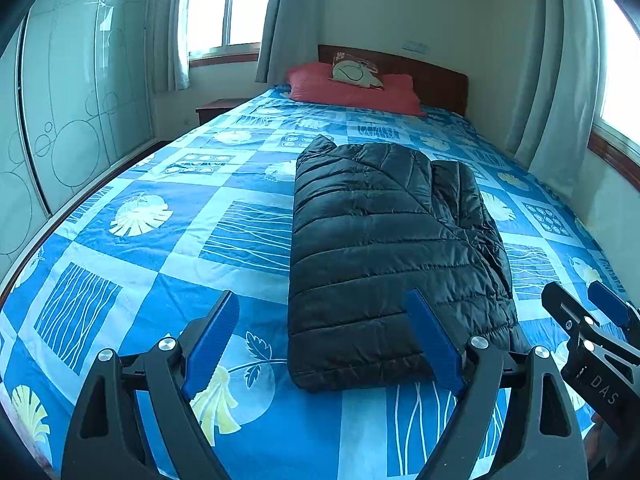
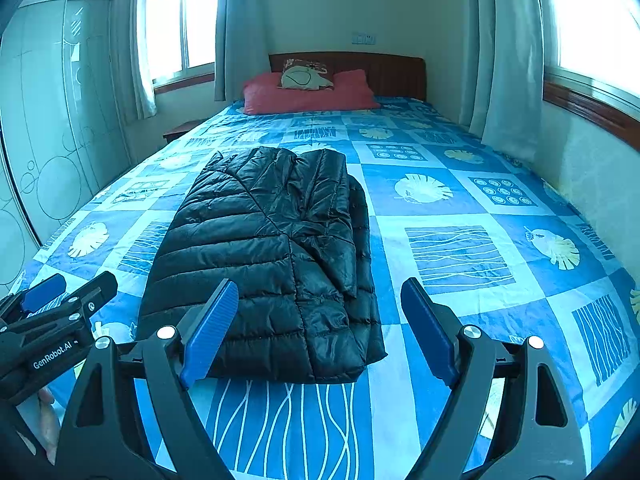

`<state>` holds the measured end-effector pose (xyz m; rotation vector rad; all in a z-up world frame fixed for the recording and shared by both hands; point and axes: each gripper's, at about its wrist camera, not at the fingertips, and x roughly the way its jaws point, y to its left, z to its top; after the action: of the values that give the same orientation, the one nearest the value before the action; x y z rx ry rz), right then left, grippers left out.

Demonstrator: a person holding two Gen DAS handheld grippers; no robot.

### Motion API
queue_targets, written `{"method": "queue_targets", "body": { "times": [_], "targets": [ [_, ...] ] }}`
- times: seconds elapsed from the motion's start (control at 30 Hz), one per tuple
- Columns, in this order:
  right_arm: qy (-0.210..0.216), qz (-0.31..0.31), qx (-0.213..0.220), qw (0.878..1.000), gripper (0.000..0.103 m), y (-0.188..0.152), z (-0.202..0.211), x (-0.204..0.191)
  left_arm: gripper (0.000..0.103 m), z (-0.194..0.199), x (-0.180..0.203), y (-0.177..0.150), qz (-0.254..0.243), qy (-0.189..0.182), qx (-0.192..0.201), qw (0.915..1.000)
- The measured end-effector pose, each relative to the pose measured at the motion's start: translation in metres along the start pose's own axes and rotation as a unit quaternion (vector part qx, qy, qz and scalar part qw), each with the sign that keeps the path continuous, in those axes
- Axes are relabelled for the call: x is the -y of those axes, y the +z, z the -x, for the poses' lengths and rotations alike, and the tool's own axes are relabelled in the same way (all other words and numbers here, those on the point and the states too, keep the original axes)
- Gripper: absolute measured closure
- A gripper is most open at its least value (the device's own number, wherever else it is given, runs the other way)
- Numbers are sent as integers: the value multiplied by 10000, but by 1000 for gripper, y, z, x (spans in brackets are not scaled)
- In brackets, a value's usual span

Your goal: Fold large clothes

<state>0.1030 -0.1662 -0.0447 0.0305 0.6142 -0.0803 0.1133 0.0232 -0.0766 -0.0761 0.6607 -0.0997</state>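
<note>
Take the black puffer jacket (image 1: 396, 256) as your reference point. It lies folded into a long, narrow bundle on the blue patterned bedspread (image 1: 168, 216), lengthwise along the bed, with its near short edge toward you and its far end toward the red pillow (image 1: 352, 88) at the wooden headboard (image 1: 432, 76). A small printed cushion (image 1: 356, 69) rests on that pillow, well beyond the jacket.

Your left gripper (image 1: 324, 340) hovers above the bedspread at the jacket's near left corner. Its jaws are spread wide and released; nothing sits between the blue pads (image 1: 212, 340), and neither pad touches the jacket. In the left wrist view, the right pad overlaps the jacket's near edge only by line of sight.

Your right gripper (image 2: 320, 330) hovers over the jacket's near right corner. Its jaws are likewise released and wide apart, empty, with the jacket's near edge visible between them but not gripped.

The wardrobe (image 1: 68, 120) stands to the left of the jacket, beyond the bed edge. Curtained windows (image 2: 180, 24) lie beyond and to either side.
</note>
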Motion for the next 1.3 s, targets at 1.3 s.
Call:
{"method": "queue_targets", "body": {
  "times": [1.3],
  "targets": [
    [15,14,-52,10000,20,-4,2,-7,18,4,1,-2,22,-44,-2,10000]
  ]
}}
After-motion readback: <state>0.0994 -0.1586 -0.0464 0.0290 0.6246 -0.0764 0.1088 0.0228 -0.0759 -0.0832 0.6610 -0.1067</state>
